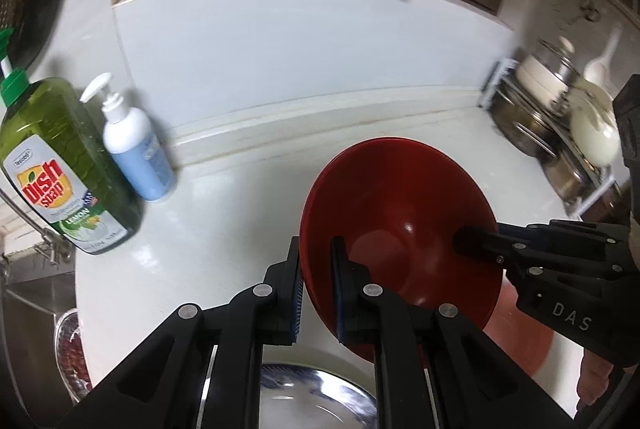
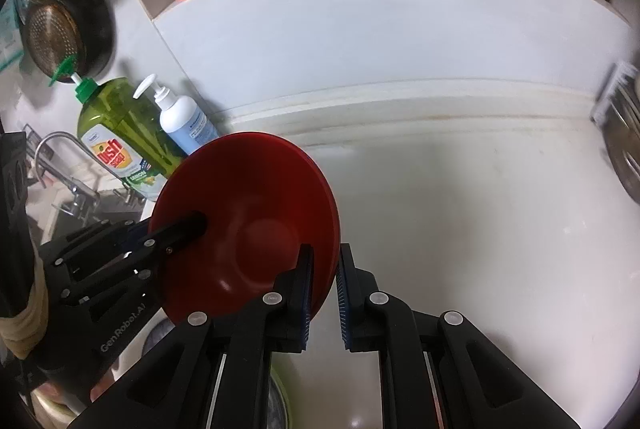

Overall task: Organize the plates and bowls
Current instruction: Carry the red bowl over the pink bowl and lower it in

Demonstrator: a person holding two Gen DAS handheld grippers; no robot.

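Risk first, far left: dish soap bottle (image 1: 64,169) and white pump bottle (image 1: 134,149) stand on the table (image 1: 224,213) near the backsplash, well apart from the load but on the side a leftward swing would go; clip either and it tips toward the sink (image 1: 36,293). Steel plate (image 1: 312,393) sits low under the left gripper (image 1: 318,293), so a drop lands metal on plastic. Red bowl (image 1: 400,241) is off the table, tilted up on edge, held on opposite rims. Left gripper jaws are clamped on the near-left rim, one pad outside, one inside the wall. Right gripper (image 2: 324,297) straddles the opposite rim; in its own view the left pad touches the wall, but the right pad shows a gap, so I'd call its jaws slightly apart and not fully biting. In the left wrist view one of its fingers (image 1: 480,239) reaches deep inside the bowl. Main failure modes, my read: two-point rim hold on slick, curved plastic lets the bowl pivot or pop out if either hand twists or the hands pull apart; uneven squeeze could flex the rim and slip. Far right, a rack (image 1: 560,133) with pots and a white ladle sits close to the right hand, so a wide move there risks a knock.
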